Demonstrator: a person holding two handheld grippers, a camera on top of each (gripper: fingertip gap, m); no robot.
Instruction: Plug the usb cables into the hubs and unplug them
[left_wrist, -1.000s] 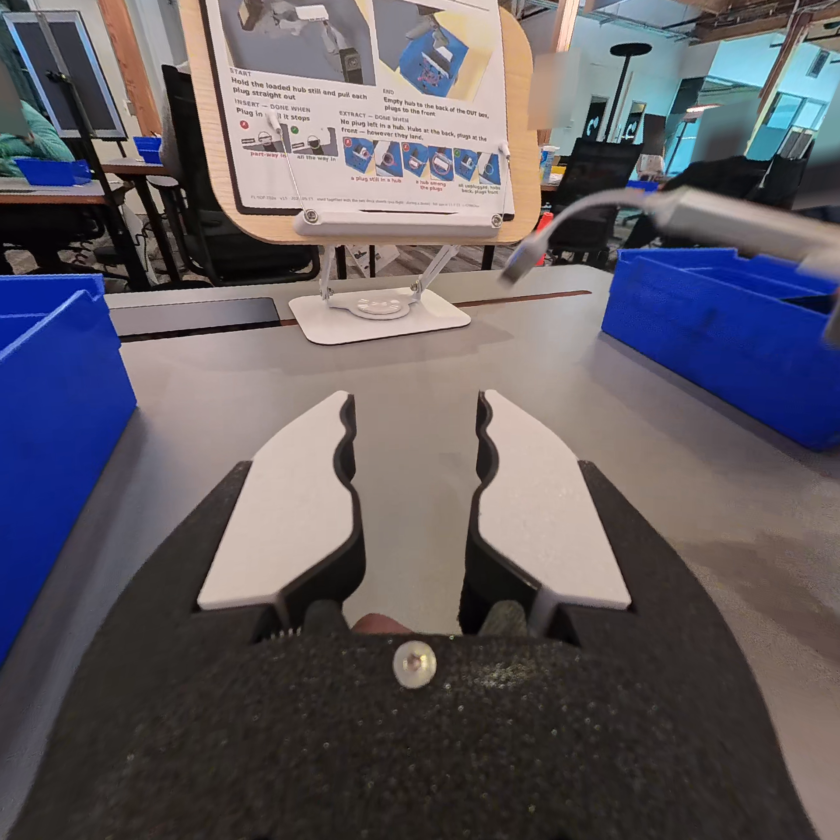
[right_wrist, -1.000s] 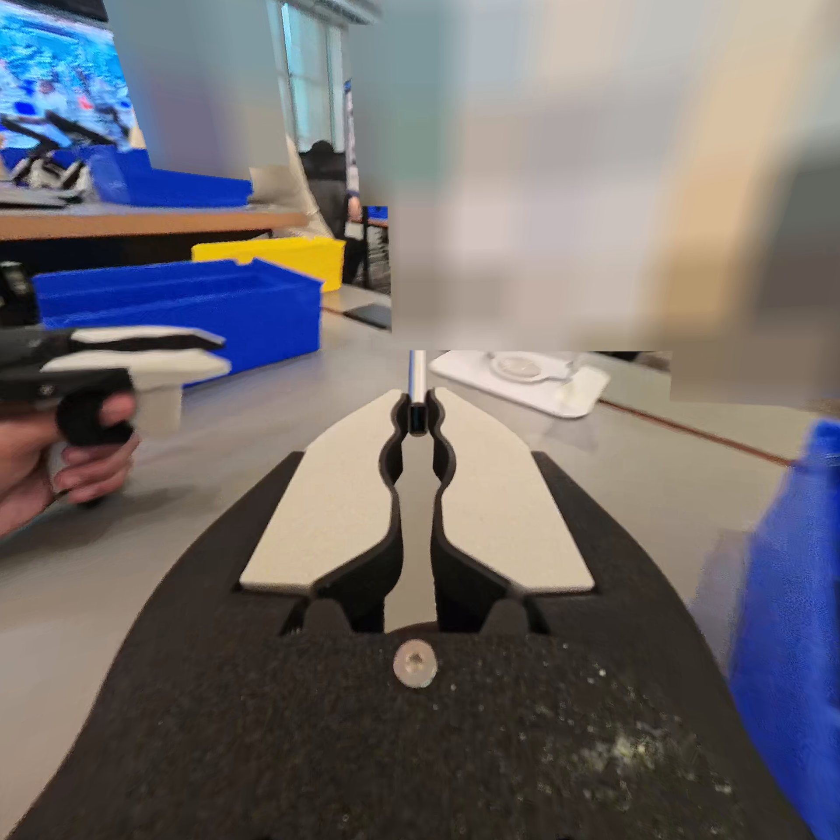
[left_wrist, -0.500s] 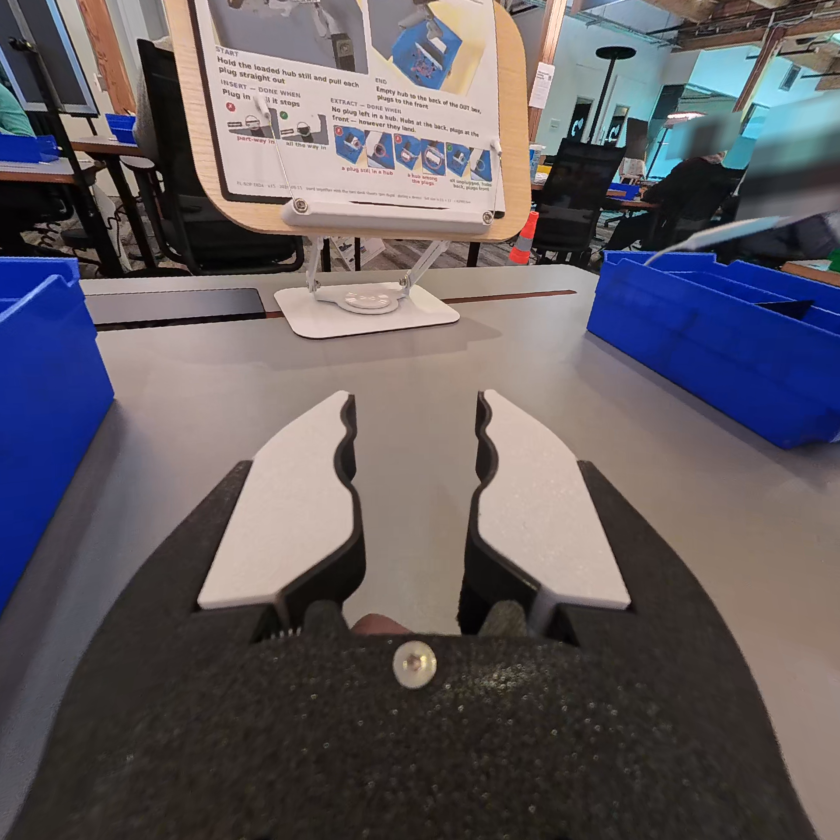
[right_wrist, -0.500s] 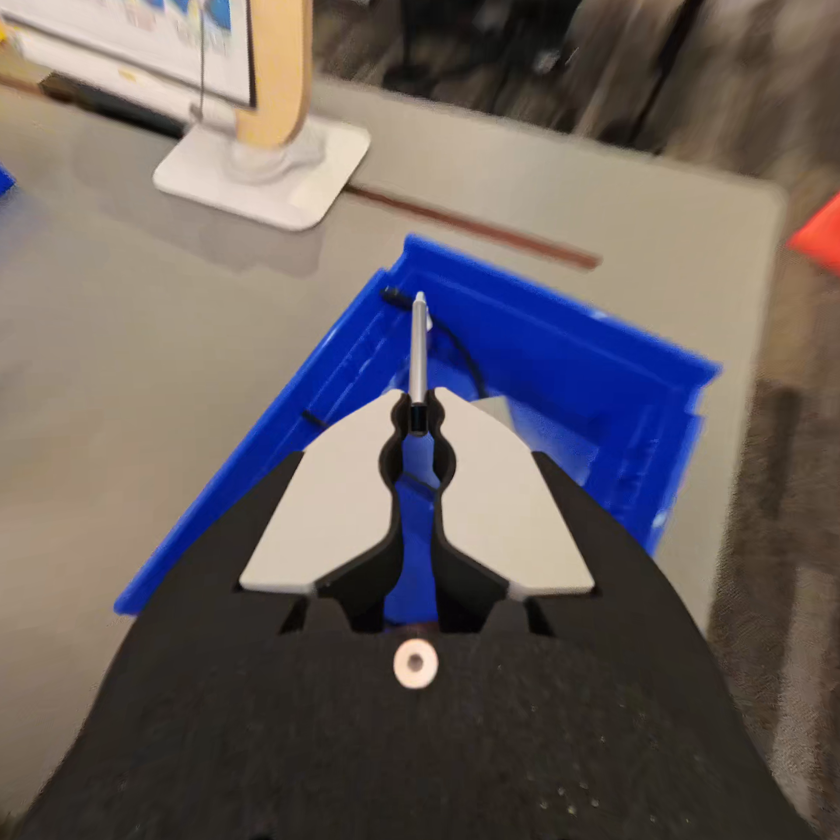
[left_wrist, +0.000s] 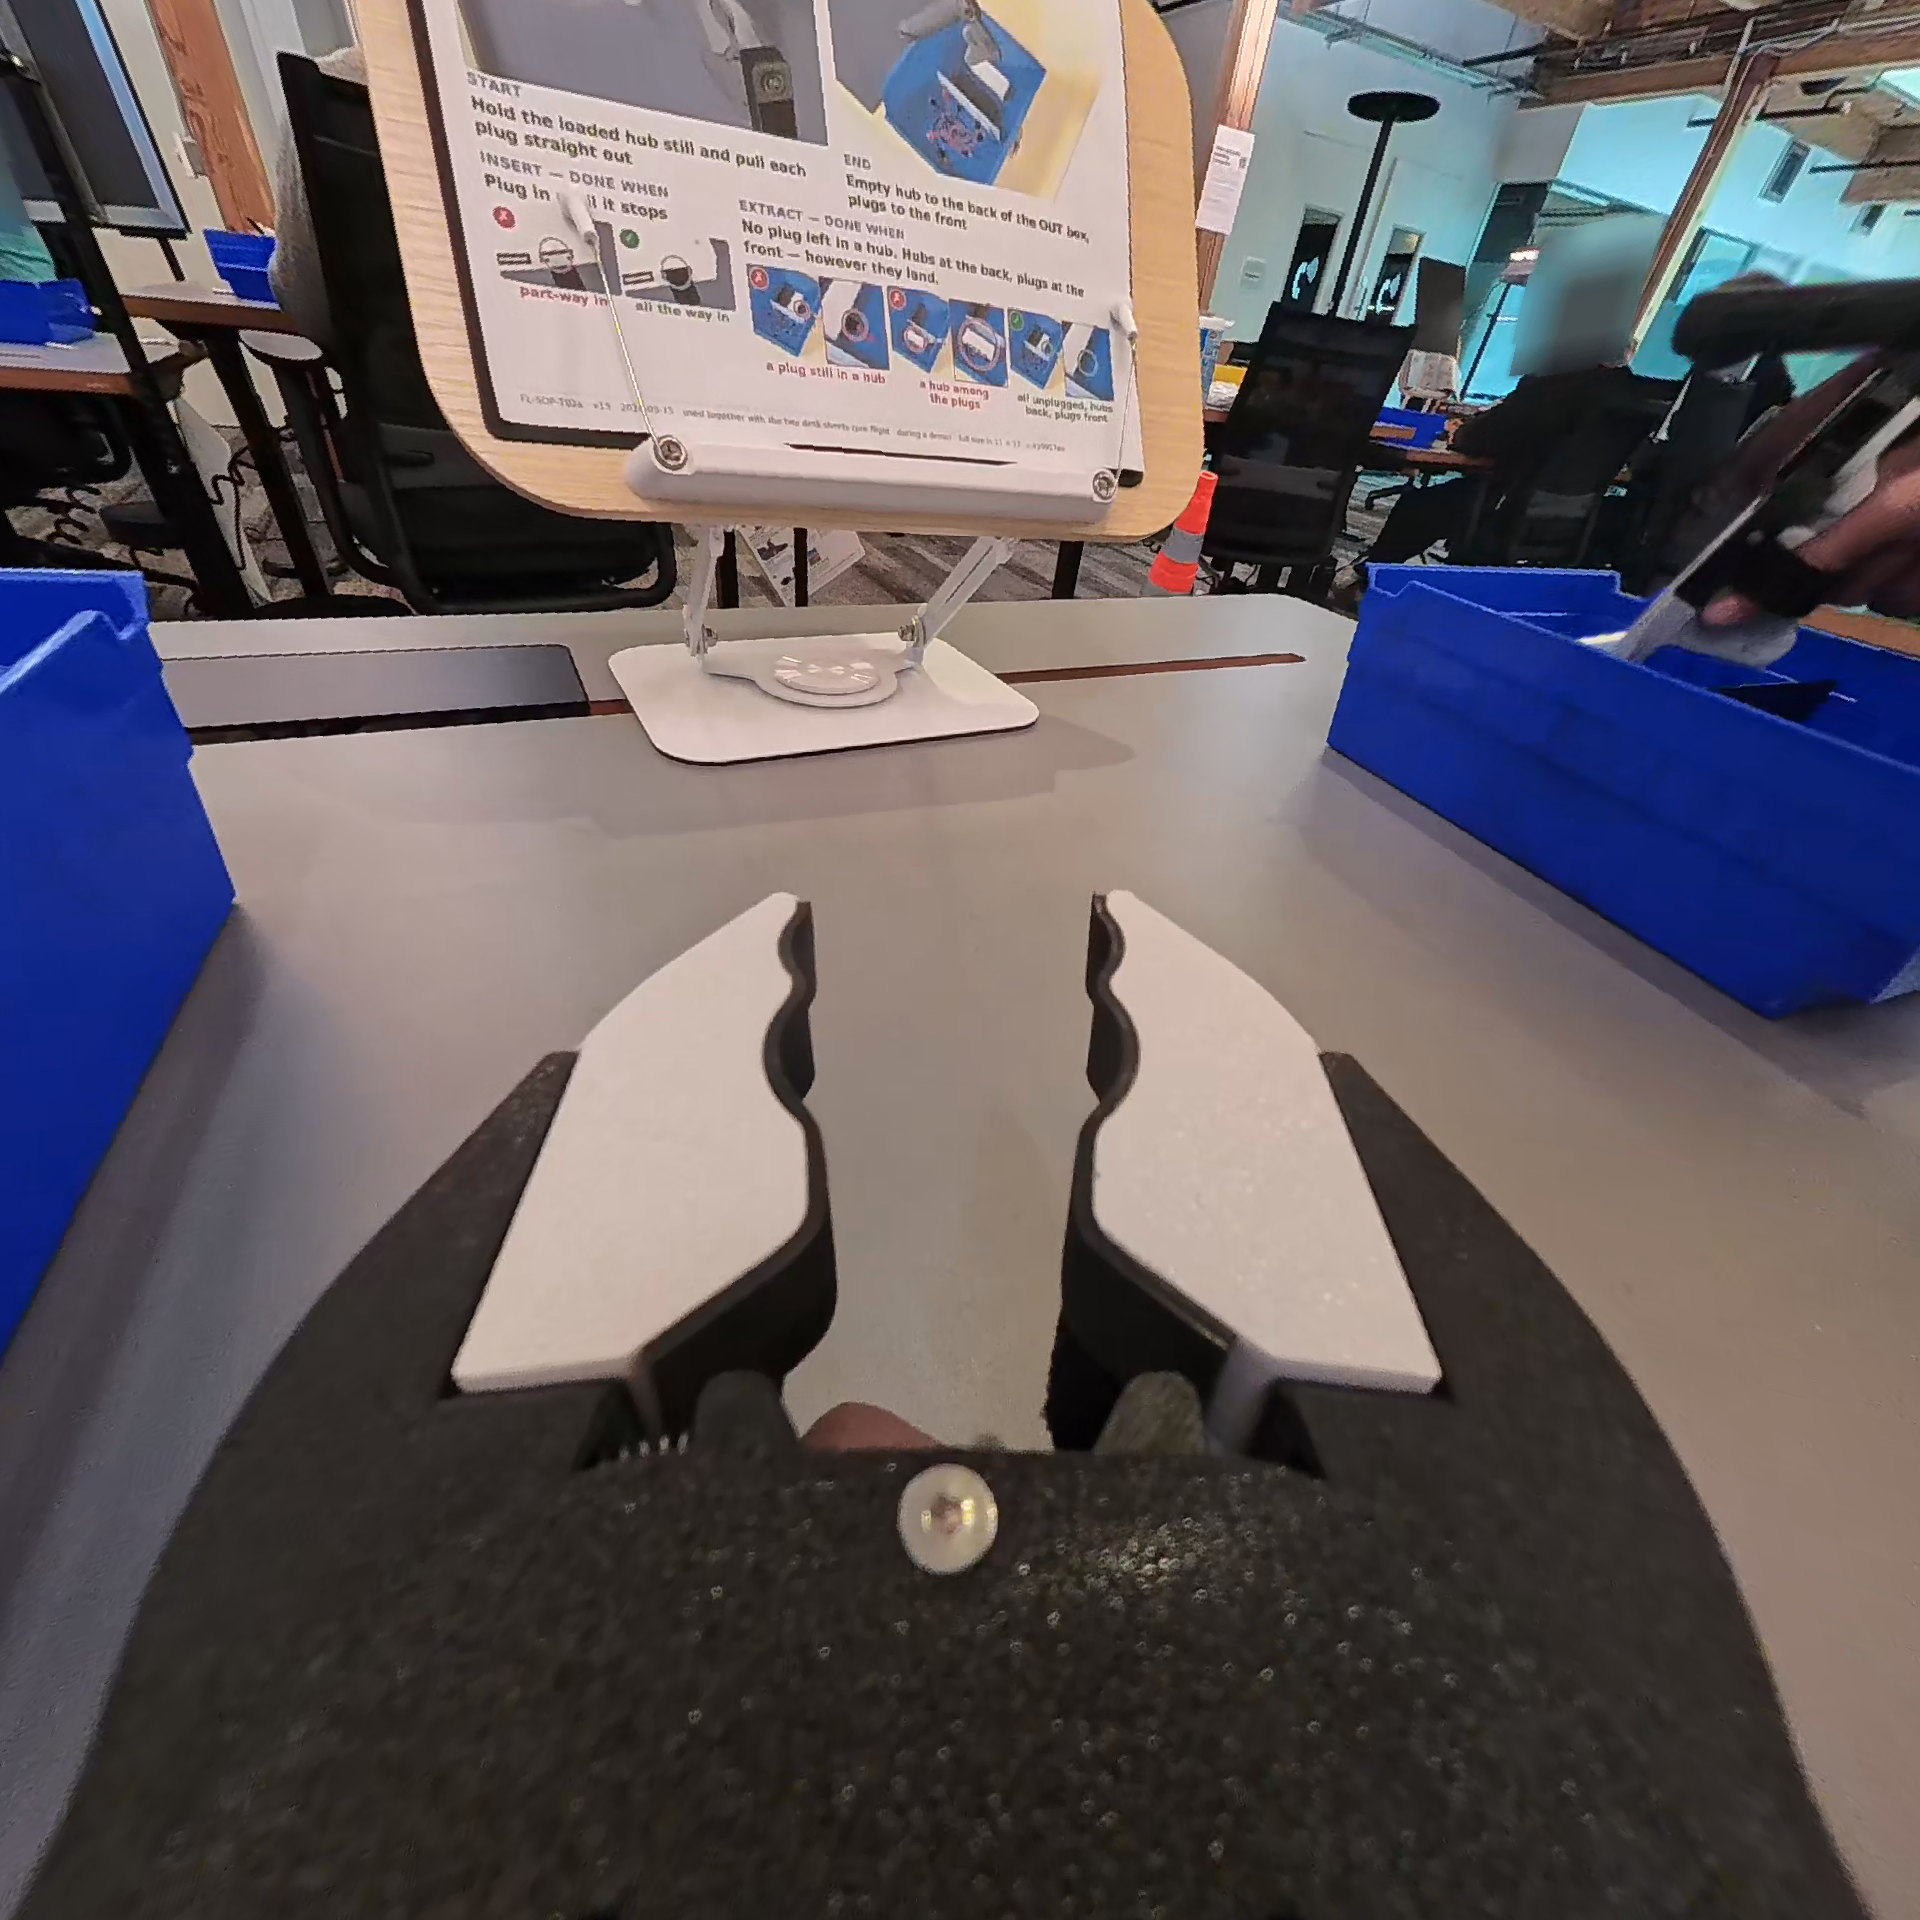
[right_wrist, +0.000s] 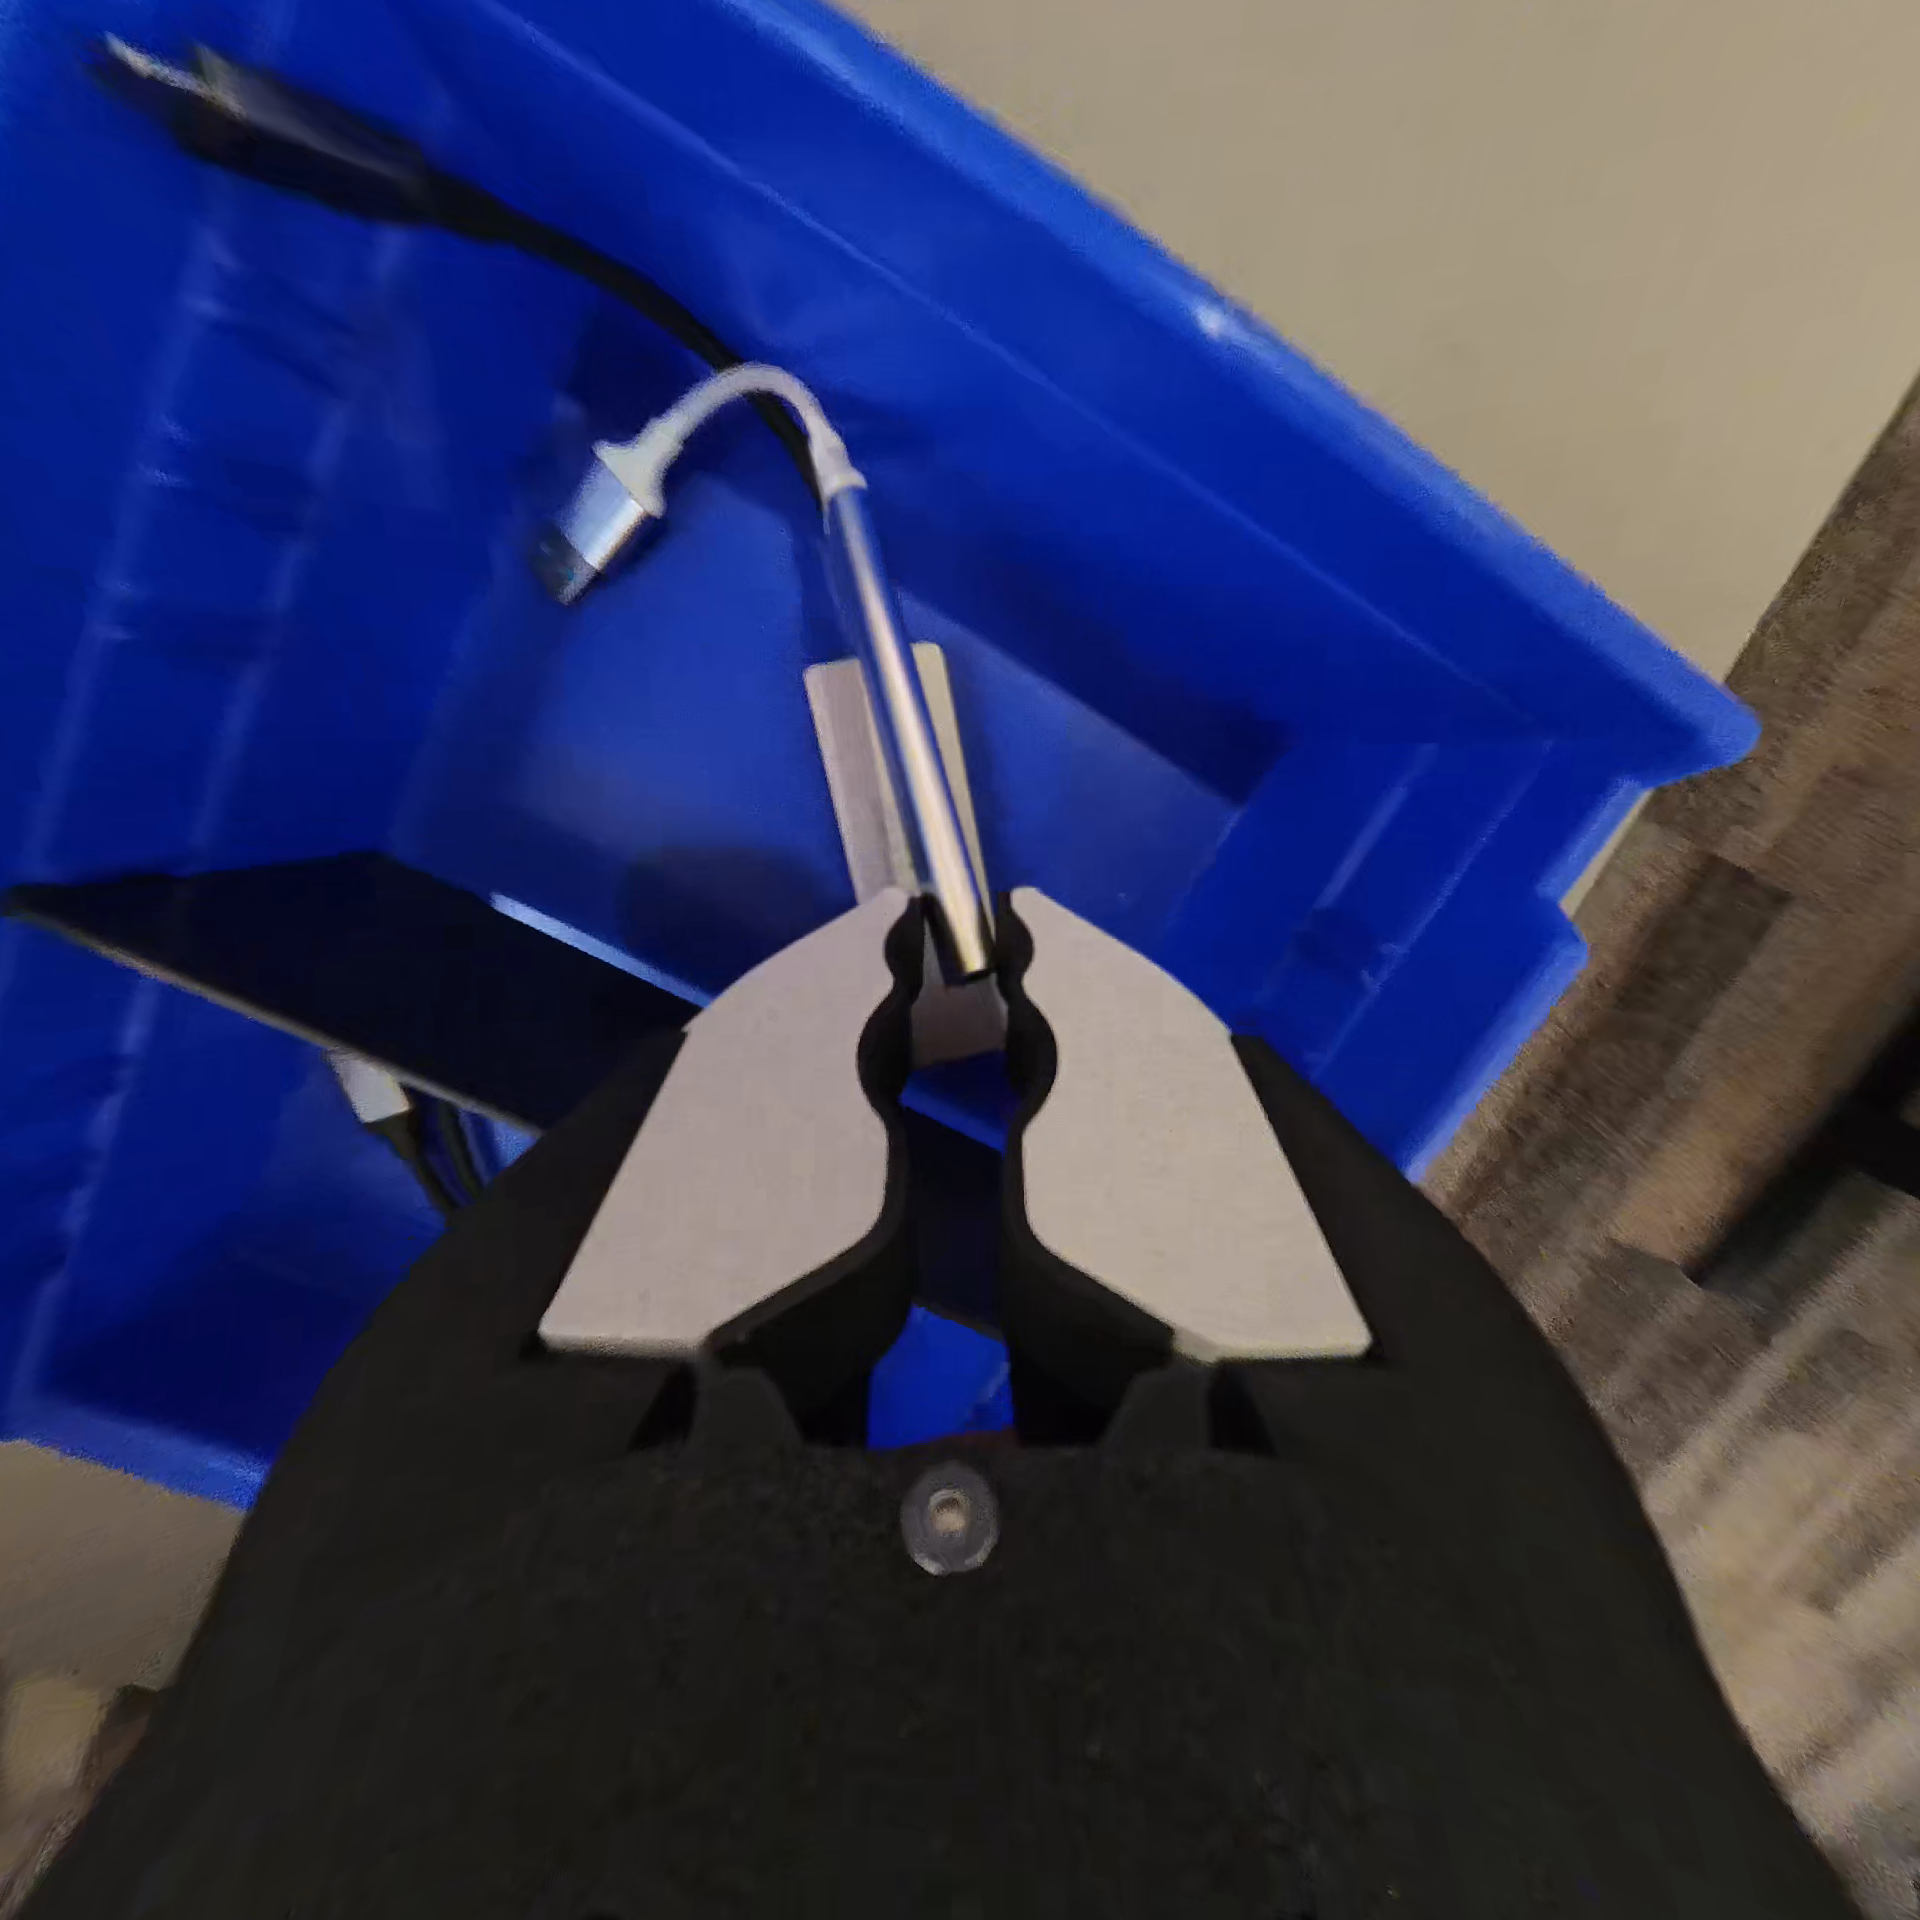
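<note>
My right gripper (right_wrist: 961, 914) is shut on one end of a slim silver USB hub (right_wrist: 902, 727) and holds it tilted down inside the right blue bin (right_wrist: 1143, 468). The hub's short white cable ends in a free silver plug (right_wrist: 603, 530). A second flat silver hub (right_wrist: 844, 727) lies in the bin under it. Black cables (right_wrist: 312, 166) lie at the bin's far side. My left gripper (left_wrist: 948, 914) is open and empty above the grey table (left_wrist: 935, 810). In the left wrist view the right gripper (left_wrist: 1662, 634) shows over the bin (left_wrist: 1610, 790).
A black divider (right_wrist: 364, 956) splits the right bin, with more cables on its near side. Another blue bin (left_wrist: 83, 883) stands at the table's left. An instruction board on a white stand (left_wrist: 821, 686) is at the back centre. A seated person is behind. The grippers' ends are close to 50 cm from one another.
My right gripper has swung with the hub from over the table to the right bin and tipped down into it. My left gripper has stayed open and almost still.
</note>
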